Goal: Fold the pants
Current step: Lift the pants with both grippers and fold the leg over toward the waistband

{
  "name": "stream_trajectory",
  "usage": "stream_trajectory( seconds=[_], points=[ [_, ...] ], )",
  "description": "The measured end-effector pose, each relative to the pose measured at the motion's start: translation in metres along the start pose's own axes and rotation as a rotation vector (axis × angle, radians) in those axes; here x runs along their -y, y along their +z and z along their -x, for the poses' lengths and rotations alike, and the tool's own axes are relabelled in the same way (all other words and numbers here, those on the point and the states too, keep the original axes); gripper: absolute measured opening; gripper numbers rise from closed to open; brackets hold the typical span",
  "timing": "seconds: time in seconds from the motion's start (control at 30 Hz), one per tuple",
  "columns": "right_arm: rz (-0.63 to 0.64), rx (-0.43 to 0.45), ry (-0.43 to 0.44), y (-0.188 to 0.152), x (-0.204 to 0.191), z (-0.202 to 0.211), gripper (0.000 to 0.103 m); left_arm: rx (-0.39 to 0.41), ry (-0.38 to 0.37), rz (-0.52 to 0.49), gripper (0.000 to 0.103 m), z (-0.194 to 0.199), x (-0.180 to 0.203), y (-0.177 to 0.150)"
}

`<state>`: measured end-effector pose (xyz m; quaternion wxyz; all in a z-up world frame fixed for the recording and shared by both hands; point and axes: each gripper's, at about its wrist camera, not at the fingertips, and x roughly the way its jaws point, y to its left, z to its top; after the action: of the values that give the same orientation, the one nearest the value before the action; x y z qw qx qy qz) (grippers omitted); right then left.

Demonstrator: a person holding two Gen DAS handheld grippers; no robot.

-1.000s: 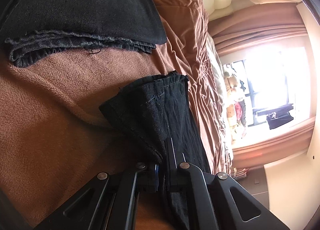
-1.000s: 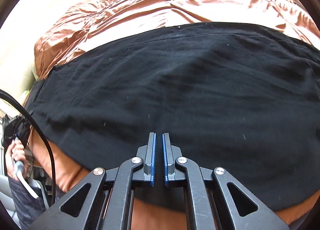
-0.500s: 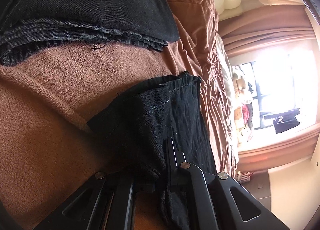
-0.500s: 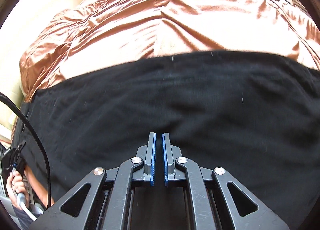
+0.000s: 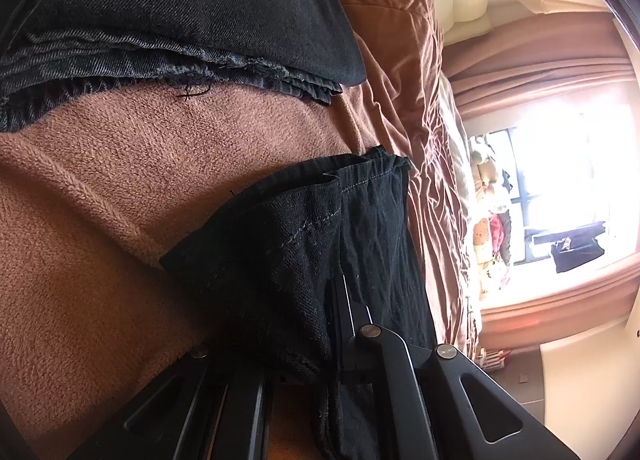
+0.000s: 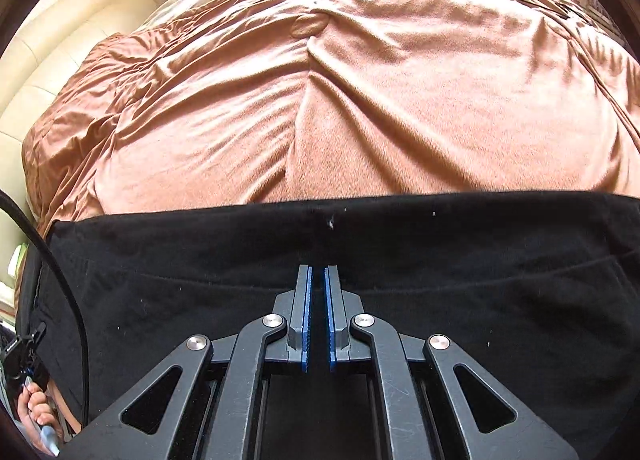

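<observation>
One pair of black pants [image 6: 400, 280] lies across a brown blanket [image 6: 400, 100] on the bed. Left tongs [image 5: 320, 324] pinch a bunched hem of the pants. Right tongs [image 6: 318, 300] hang over the cloth, closed and empty. Folded dark jeans [image 5: 180, 12] lie beyond the hem.

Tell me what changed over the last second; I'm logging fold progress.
In the right view the black pants slid down the frame, baring more brown blanket. The left hand-held gripper stayed shut on the pants' hem, the right hand-held gripper shut on nothing seen.
</observation>
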<state>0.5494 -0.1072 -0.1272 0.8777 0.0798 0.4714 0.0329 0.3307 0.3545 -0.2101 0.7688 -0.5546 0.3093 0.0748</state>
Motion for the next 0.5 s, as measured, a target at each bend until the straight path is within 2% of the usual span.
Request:
stream_trajectory(
  seconds=[0.23, 0.5],
  points=[
    [0.002, -0.015, 0.002, 0.005, 0.0, -0.004, 0.003, 0.012, -0.063, -0.006, 0.006, 0.014, 0.011, 0.0],
    [0.012, -0.004, 0.065, -0.013, 0.003, 0.029, 0.003, 0.025, -0.152, -0.09, 0.006, 0.039, 0.064, -0.004]
  ],
)
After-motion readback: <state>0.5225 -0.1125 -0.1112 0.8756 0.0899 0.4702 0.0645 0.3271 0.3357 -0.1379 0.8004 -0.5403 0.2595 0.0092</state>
